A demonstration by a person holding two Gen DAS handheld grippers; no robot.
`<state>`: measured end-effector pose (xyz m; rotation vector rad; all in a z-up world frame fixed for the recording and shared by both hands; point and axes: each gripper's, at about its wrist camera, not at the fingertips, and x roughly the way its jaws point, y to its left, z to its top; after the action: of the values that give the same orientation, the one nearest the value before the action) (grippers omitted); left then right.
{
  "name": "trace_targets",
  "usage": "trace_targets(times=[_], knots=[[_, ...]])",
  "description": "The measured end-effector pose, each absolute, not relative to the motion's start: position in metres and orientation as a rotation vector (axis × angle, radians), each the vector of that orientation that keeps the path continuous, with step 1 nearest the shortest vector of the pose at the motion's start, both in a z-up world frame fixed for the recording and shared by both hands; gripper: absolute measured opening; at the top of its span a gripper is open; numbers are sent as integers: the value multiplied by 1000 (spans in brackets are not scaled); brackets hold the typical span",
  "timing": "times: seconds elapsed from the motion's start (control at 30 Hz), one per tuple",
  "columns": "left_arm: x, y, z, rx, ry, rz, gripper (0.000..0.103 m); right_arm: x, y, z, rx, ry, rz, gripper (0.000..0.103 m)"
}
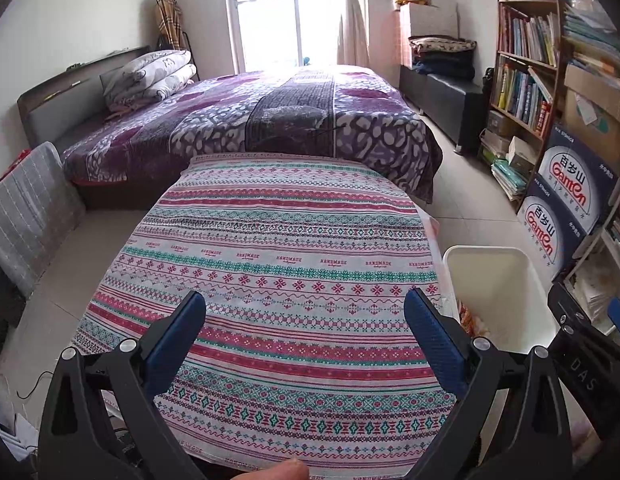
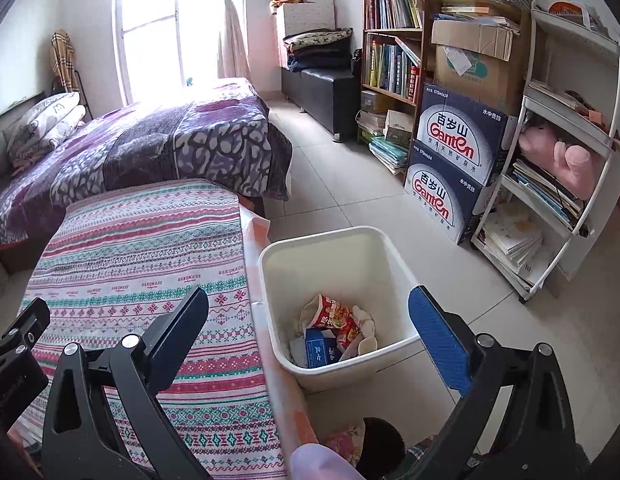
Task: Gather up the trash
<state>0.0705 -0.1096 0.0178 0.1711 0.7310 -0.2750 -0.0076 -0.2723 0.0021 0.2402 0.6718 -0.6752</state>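
Note:
A white plastic bin (image 2: pixel 394 264) stands on the floor right of the table; it also shows in the left wrist view (image 1: pixel 506 280). Inside lie a red snack wrapper (image 2: pixel 334 314), a blue box (image 2: pixel 320 350) and crumpled white tissue (image 2: pixel 364 318). My right gripper (image 2: pixel 305 316) is open and empty, held above the bin's near-left rim. My left gripper (image 1: pixel 303 312) is open and empty above the table's patterned cloth (image 1: pixel 285 264). No loose trash shows on the cloth.
A bed with a purple cover (image 1: pixel 269 112) lies beyond the table. Two Ganten water cartons (image 2: pixel 450 168), a bookshelf (image 2: pixel 394 40) and a white rack (image 2: pixel 558 152) line the right wall. Tiled floor (image 2: pixel 350 184) runs between them.

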Motion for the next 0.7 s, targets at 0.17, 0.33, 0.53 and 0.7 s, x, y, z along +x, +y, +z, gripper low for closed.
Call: trace_targets(times=[0.17, 0.33, 0.53, 0.7], knots=[[71, -108, 19, 166, 722, -269, 96, -6, -269, 1, 222, 679, -663, 96], [71, -108, 18, 172, 719, -267, 96, -6, -267, 0, 212, 682, -656, 96], [72, -107, 19, 171, 713, -263, 96, -5, -268, 0, 212, 690, -650, 96], [70, -109, 18, 178, 698, -264, 96, -4, -267, 0, 213, 691, -648, 96]])
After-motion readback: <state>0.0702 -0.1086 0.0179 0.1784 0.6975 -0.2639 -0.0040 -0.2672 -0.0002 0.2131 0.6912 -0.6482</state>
